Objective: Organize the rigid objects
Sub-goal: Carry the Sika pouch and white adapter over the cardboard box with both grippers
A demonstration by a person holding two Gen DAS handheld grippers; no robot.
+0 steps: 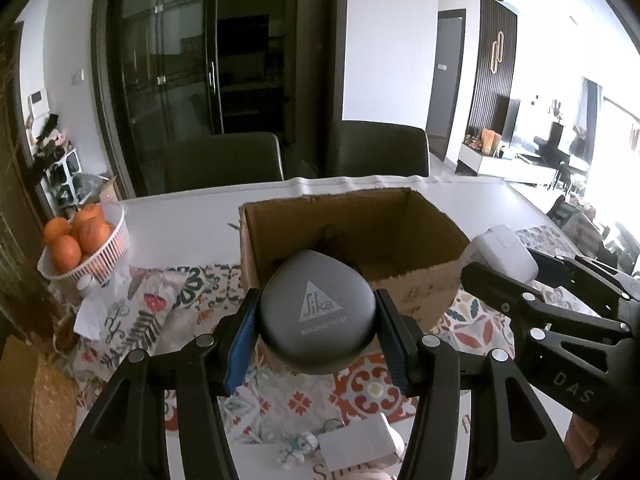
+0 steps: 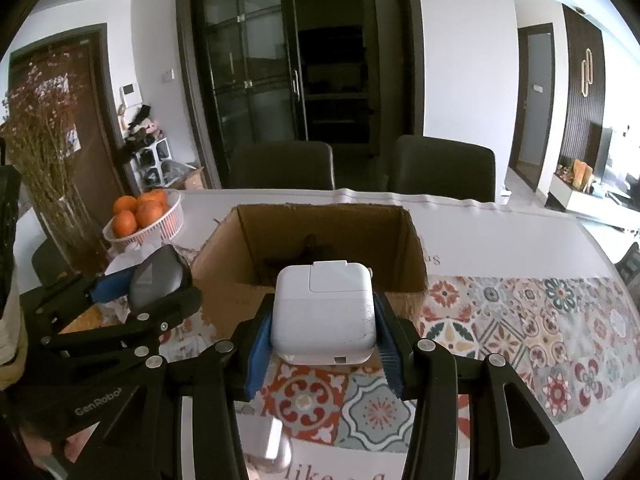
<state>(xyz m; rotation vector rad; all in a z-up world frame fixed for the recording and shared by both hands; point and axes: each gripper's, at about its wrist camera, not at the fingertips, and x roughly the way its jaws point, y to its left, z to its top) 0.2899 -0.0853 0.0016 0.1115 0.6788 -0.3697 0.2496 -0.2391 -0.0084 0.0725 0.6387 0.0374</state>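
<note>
Grey case [image 1: 318, 312], white charger [image 2: 325, 312] gripped

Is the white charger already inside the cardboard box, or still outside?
Outside. The white charger is held between the right gripper fingers, in front of the cardboard box.

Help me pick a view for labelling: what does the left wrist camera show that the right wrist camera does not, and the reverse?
Only the left wrist view shows the grey case's logo face and small white items on the table's near edge. Only the right wrist view shows the white power adapter full on, and a vase of dried flowers. Both show the left gripper shut on the case, the right gripper shut on the adapter, the open cardboard box, the basket of oranges and the patterned tablecloth.
</note>
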